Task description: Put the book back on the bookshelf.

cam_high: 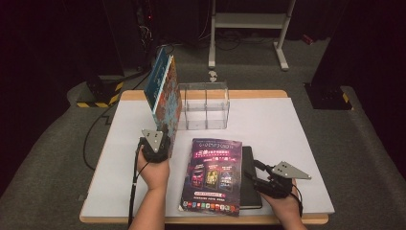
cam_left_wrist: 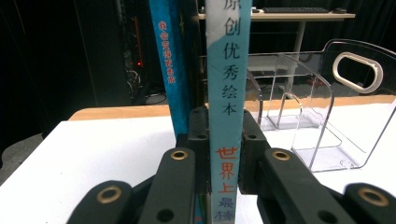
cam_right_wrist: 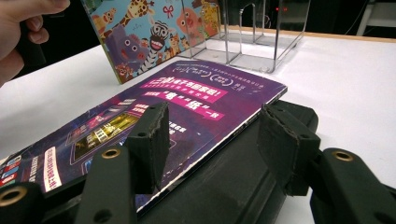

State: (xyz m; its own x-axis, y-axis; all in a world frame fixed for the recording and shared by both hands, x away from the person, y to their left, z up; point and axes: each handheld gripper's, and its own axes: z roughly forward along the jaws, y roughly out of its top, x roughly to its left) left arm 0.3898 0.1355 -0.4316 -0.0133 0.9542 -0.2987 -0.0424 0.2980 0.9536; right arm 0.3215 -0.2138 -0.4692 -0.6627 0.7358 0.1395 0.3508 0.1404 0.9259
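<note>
Left claw [cam_left_wrist: 223, 161] pinches the spine of an upright, blue-edged picture book [cam_high: 165, 93] with cartoon animals on its cover; just right of it, a clear divided organizer [cam_high: 206, 106] stands empty on the tabletop [cam_high: 287, 129]

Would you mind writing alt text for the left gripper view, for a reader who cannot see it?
The left gripper is clamped on the pale blue spine of an upright picture book printed with Chinese characters, with a second, darker blue book standing just behind to the left. To the right, a clear plastic file holder with a handle cut-out sits on the white table.
</note>
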